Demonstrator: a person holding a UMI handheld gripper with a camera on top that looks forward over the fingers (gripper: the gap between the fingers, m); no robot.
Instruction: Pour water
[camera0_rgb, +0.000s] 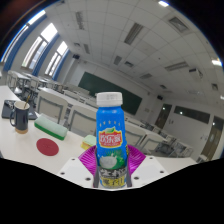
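Bottle: the bottle (110, 135) stands upright between the fingers of the claw (110, 168), raised above the desk (20, 145) and tilted a little against the room
Claw: closed on the bottle, a purple pad (92, 158) pressing its lower body from either side
Gripper view, surroundings: a dark cup (19, 113) sits on the desk well off to the side, a green block (50, 128) and a red disc (45, 146) nearer the claw
Risk, cap: the white cap (109, 97) looks to be on, so tipping would likely give no water until it comes off
Risk, grip: the hold is low, so a top-heavy bottle may pivot or slip as it tips
Risk, aim: the cup is far aside, so an early pour would wet the desk
Look: tall, slim, blue and white label with a red band and printed text, white cap
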